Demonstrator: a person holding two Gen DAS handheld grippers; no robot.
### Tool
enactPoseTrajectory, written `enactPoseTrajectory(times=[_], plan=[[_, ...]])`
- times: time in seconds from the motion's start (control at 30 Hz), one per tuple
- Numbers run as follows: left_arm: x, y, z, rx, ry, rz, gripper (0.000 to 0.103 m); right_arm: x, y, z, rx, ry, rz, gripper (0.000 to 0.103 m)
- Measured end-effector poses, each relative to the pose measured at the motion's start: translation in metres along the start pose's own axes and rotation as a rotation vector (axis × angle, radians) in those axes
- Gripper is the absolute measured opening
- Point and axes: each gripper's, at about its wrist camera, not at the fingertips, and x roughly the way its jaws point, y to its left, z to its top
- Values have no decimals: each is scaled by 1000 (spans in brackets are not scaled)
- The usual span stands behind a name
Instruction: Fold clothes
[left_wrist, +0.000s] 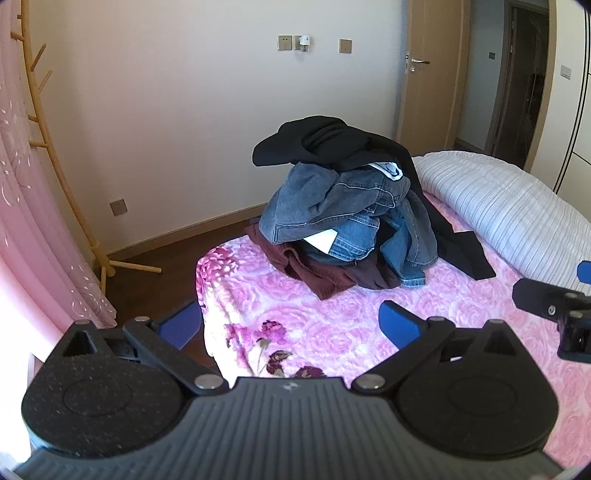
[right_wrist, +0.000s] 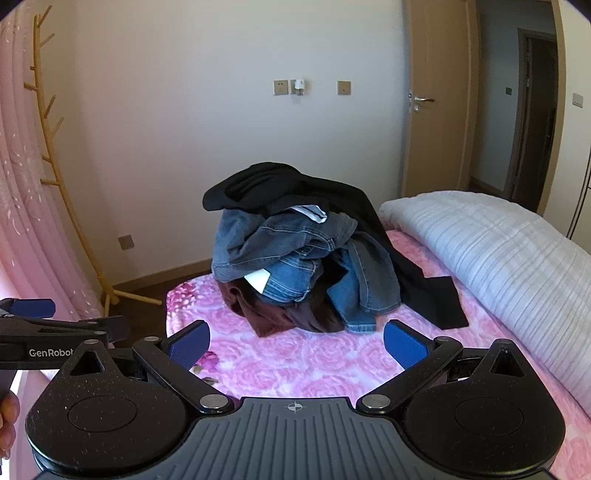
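Both claws, left (left_wrist: 291, 325) and right (right_wrist: 297, 341), gape above the bedspread (left_wrist: 332, 314), clothes pile (left_wrist: 343, 206) beyond.

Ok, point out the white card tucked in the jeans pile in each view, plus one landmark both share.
Left wrist: the white card sits just right of centre, low in the denim, above the maroon garment.
Right wrist: the card lies left of centre, at the same spot in the pile.
Shared landmark: the door handle, upper right.

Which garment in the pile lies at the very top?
The black garment lies on top, draped over the blue denim pieces; the dark red garment is at the bottom, on the pink bedspread.
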Motion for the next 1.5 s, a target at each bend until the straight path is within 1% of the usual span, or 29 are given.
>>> enactPoseTrajectory(times=[0.13,0.2,0.27,0.4,0.63,1.5], plan=[[1,2,-7,-44,-5,-18,101,-2,2,1,-14,9,-6,103],[2,-3,-8,-28,2,-8,101,-4,1,0,-13,12,-6,103],[4,5,-7,-41,15,-25,101,2,3,2,-17,27,-12,103],[12,4,-12,-48,26,-24,101,6,5,4,-24,37,-12,103],[11,3,-16,-54,31,-22,101,8,10,3,-41,44,-17,103],[10,9,-23,-57,50,-12,101,15,15,-3,-36,58,-6,102]])
